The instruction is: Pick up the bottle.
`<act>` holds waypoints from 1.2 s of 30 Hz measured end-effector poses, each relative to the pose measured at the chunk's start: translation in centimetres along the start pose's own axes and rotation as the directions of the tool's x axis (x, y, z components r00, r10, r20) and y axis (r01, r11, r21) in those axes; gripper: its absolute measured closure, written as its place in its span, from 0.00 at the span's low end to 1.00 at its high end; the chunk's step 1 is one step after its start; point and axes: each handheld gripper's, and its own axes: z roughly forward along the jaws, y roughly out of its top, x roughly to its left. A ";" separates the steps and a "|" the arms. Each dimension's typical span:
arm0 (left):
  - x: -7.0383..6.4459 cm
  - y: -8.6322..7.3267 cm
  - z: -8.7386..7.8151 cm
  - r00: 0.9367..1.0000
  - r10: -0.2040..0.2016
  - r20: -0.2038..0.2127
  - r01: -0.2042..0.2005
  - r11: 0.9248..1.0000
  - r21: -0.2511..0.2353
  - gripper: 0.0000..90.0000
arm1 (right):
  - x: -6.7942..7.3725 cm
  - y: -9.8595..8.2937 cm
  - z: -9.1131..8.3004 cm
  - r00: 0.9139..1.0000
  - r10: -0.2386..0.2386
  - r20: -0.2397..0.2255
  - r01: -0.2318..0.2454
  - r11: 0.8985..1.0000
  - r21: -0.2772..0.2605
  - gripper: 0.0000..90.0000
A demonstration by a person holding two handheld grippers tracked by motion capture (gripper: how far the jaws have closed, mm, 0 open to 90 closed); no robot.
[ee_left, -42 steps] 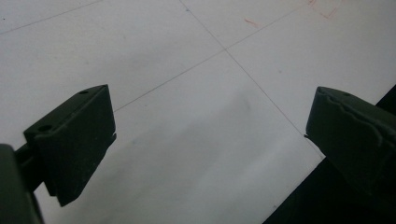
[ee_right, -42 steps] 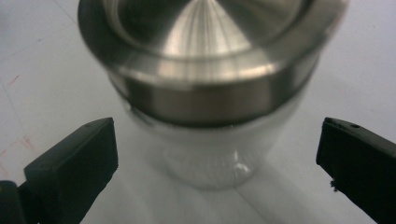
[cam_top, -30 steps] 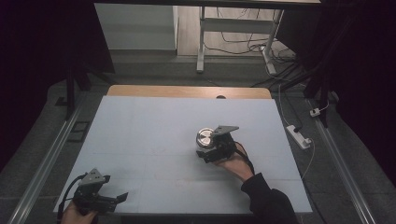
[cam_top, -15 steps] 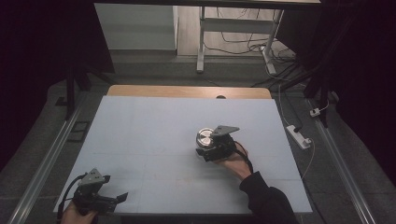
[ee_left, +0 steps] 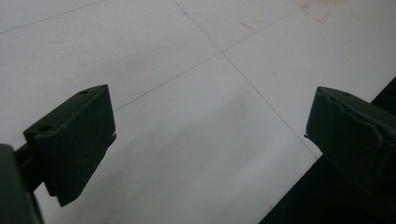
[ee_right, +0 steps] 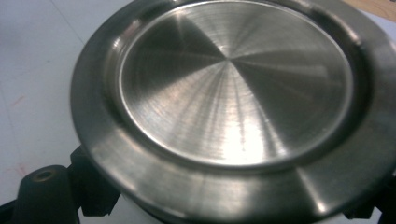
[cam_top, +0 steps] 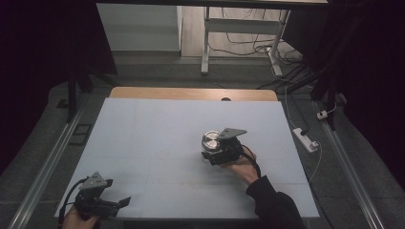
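A round brushed-steel container with a flat rimmed lid (cam_top: pixel 210 140) stands a little right of the middle of the white table (cam_top: pixel 157 129). My right gripper (cam_top: pixel 211 152) reaches it from the near side, held by a hand in a dark sleeve. In the right gripper view the lid (ee_right: pixel 229 93) looms close, and the black fingers (ee_right: pixel 44 191) sit under its rim on either side, shut on the container's body. My left gripper (cam_top: pixel 117 193) rests at the table's near left corner, open, with only bare table between its fingers (ee_left: pixel 74 140).
The table's near edge runs just right of the left gripper (ee_left: pixel 210 140), with dark floor beyond. A wooden strip (cam_top: pixel 191 93) borders the far edge. A white power strip (cam_top: pixel 305 139) and cables lie on the floor to the right.
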 end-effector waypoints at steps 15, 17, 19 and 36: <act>0.0 0.0 0.0 1.000 0.000 0.002 0.000 1.000 0.000 0.02 | 2.7 0.6 -1.5 0.999 -0.027 -0.038 0.026 0.999 -0.027 0.16; 0.0 0.0 0.0 1.000 0.000 0.002 0.000 1.000 0.000 0.02 | 3.4 0.5 -2.1 0.998 -0.027 -0.049 0.025 0.999 -0.042 0.16; 0.0 0.0 0.0 1.000 0.000 0.002 0.000 1.000 0.000 0.02 | 3.9 0.5 -2.5 0.998 -0.030 -0.057 0.027 0.998 -0.050 0.16; -0.1 0.1 0.1 1.000 0.006 0.001 -0.006 1.000 0.003 0.02 | 7.5 -0.3 -4.7 0.991 -0.067 -0.113 0.060 0.996 -0.065 0.16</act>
